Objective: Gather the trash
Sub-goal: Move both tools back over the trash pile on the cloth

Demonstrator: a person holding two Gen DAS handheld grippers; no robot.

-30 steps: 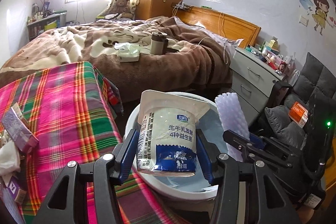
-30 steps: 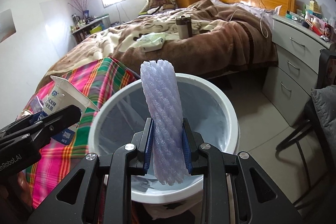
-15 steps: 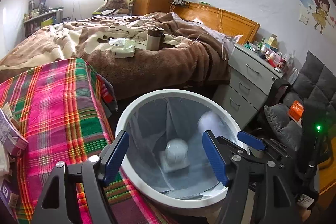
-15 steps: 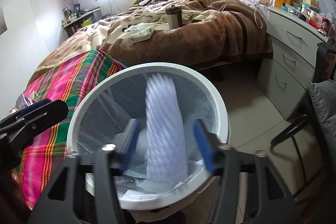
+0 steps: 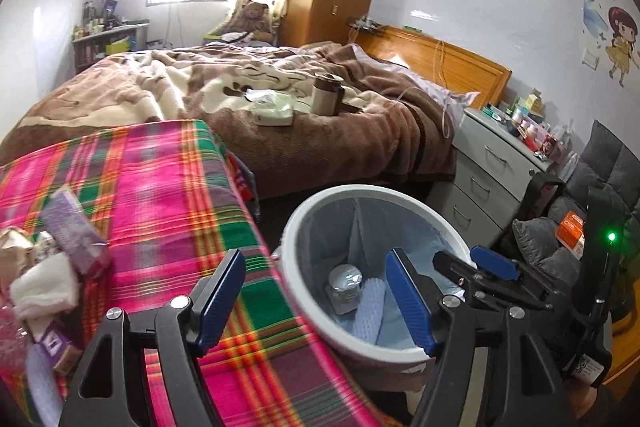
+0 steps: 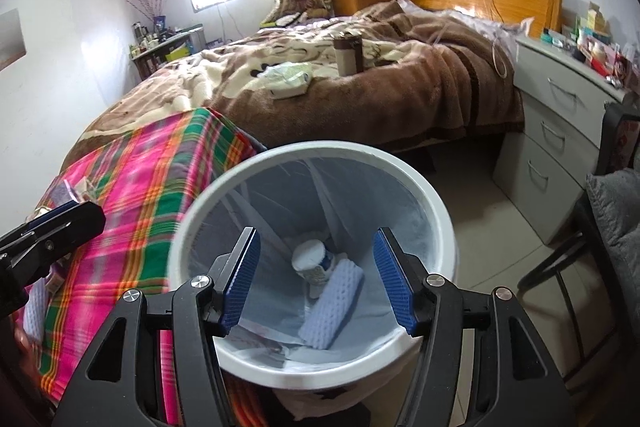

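A white trash bin with a pale blue liner stands beside the plaid-covered table. Inside it lie a yogurt cup and a white foam net sleeve; both also show in the left wrist view, the cup and the sleeve. My right gripper is open and empty right over the bin. My left gripper is open and empty over the bin's left rim. More trash lies at the table's left: a purple box, crumpled tissue and a foam sleeve.
A bed with a brown blanket stands behind, with a flask and a tissue pack on it. A grey drawer unit and a dark chair are on the right. The right gripper shows in the left wrist view.
Both grippers opened. The yogurt cup dropped from the left one and the foam sleeve from the right one into the bin. The left gripper has shifted left toward the table.
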